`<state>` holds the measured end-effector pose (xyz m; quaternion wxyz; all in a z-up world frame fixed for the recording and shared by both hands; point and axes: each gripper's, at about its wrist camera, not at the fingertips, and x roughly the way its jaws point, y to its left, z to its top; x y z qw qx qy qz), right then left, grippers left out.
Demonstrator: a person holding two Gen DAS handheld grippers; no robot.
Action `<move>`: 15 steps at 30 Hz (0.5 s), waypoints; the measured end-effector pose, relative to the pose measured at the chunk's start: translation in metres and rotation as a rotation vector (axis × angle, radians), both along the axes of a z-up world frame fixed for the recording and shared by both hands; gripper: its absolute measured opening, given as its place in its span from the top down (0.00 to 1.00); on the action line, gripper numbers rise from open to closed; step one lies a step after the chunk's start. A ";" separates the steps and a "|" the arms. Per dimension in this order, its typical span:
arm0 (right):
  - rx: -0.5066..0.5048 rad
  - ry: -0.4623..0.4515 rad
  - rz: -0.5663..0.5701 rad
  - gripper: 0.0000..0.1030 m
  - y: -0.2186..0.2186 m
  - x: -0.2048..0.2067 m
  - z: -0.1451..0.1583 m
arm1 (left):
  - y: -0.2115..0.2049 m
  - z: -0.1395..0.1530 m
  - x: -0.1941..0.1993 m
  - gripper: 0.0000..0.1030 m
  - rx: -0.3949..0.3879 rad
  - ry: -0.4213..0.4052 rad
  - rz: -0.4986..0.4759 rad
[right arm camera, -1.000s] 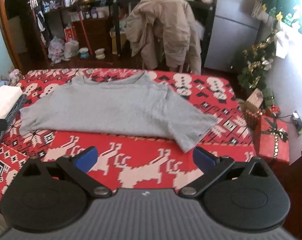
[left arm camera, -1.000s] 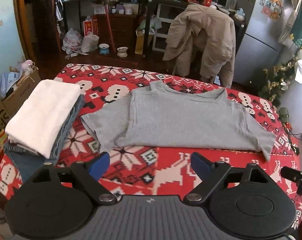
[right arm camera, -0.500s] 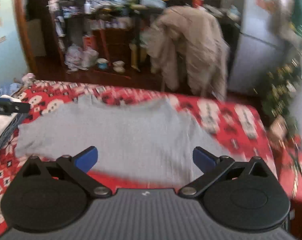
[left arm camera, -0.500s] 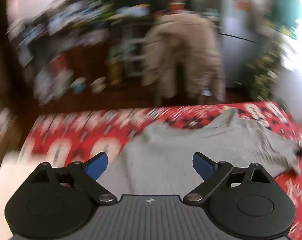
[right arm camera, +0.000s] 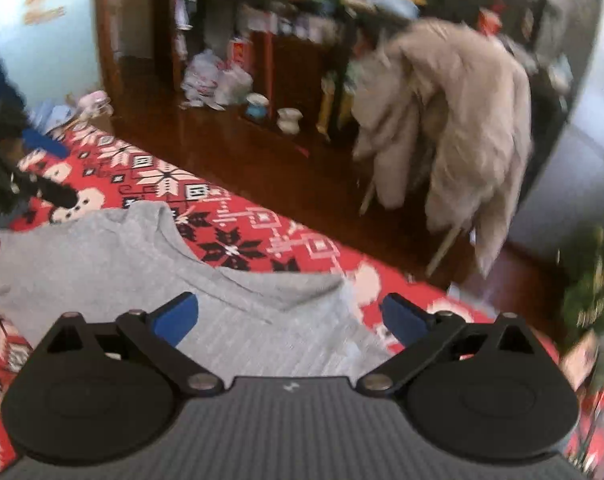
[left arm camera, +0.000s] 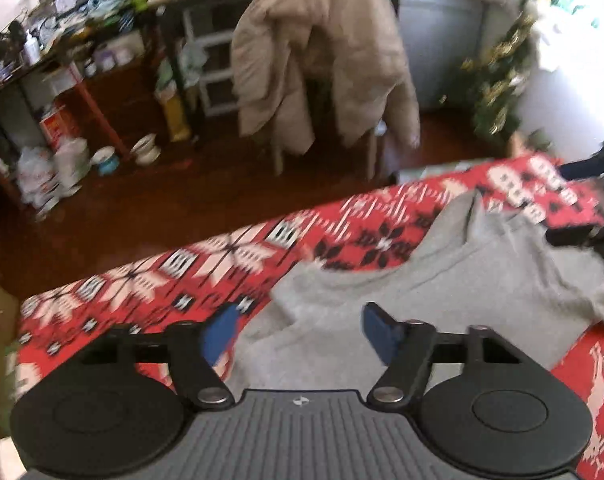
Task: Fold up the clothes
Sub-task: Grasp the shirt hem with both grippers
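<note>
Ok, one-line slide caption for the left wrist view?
Left gripper, jaws apart and just closing, over the grey T-shirt spread on a red patterned blanket.

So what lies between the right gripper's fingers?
In the right wrist view, the right gripper is open, and only the grey T-shirt lies between its fingers, not pinched.
</note>
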<state>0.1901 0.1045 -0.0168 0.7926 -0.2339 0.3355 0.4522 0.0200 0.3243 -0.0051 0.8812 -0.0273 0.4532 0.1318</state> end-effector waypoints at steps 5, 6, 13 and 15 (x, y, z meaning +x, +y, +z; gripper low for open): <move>-0.033 0.073 -0.035 0.09 -0.010 0.015 0.027 | -0.017 0.030 -0.005 0.36 0.002 0.045 -0.034; -0.039 0.069 -0.041 0.09 -0.011 0.016 0.033 | -0.018 0.031 -0.003 0.36 -0.003 0.052 -0.030; -0.104 0.147 -0.141 0.13 -0.007 0.015 0.044 | 0.005 0.025 0.004 0.36 0.019 0.046 -0.101; -0.131 0.142 -0.173 0.13 -0.004 0.010 0.046 | 0.020 0.021 0.006 0.38 0.005 0.047 -0.125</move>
